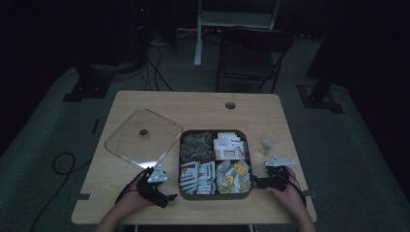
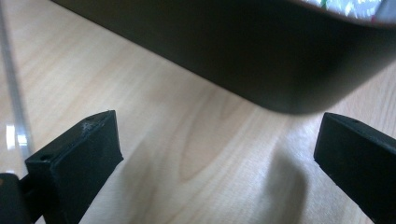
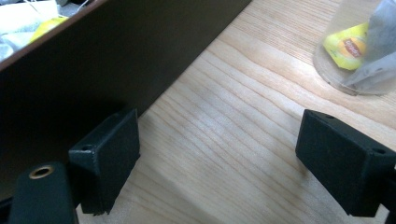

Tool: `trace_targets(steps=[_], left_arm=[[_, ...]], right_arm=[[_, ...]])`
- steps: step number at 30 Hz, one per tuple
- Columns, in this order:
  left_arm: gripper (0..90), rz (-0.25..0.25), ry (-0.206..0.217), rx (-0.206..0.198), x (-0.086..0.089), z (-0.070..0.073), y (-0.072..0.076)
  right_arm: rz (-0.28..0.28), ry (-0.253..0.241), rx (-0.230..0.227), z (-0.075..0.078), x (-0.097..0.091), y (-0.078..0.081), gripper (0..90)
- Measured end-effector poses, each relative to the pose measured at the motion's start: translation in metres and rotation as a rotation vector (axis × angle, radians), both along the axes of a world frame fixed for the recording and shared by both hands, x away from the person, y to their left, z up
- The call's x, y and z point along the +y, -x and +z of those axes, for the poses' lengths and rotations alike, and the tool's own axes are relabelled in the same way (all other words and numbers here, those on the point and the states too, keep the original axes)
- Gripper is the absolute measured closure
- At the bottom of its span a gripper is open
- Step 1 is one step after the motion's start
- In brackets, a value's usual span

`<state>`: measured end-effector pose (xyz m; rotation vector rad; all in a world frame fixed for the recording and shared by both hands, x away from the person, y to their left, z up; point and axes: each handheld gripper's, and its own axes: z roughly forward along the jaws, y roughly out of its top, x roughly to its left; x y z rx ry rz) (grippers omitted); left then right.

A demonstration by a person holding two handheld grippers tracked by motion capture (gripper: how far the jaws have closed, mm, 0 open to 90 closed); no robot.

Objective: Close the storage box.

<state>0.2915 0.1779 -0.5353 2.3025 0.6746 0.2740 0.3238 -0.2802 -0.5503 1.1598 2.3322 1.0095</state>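
a dark box [image 1: 215, 195] with four compartments is seen near the front of the wooden table [image 1: 203, 104], between the two grippers. it is close to square, so no long axis can be made out; its sides are set parallel to the table's edges, and its open top is turned upward. packets and tea bags are held in the compartments. a clear lid [image 1: 126, 137] with a small knob is laid flat on the table to the left of the box, and a clear cup [image 1: 267, 142] with a yellow-tagged tea bag is stood to its right.

the left gripper [image 1: 163, 189] is rested on the table just beside the box's front left corner; its jaws are spread wide, with nothing between them but bare wood. the right gripper [image 1: 259, 182] is placed at the box's right wall, jaws likewise wide apart and empty, one jaw just beside or touching the wall; which cannot be told.
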Motion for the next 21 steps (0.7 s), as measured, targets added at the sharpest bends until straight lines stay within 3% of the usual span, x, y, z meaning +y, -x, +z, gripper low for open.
trace_targets(steps=[10, 11, 15, 21], left_arm=[[1.1, 0.061, 0.007, 0.012, 0.015, 0.007, -0.011], [1.1, 0.094, 0.016, 0.000, 0.021, 0.010, -0.016], [1.2, 0.143, 0.006, -0.019, 0.029, 0.013, -0.025], [3.3, 0.221, 0.038, -0.045, 0.040, 0.020, -0.041]], right_arm=[[0.001, 0.001, 0.002, 0.000, 0.000, 0.000, 13.1], [0.000, 0.000, 0.001, 0.000, 0.000, 0.000, 13.1], [0.000, 0.000, 0.001, 0.000, 0.000, 0.000, 13.0], [-0.001, 0.000, 0.003, 0.000, 0.000, 0.000, 13.1]])
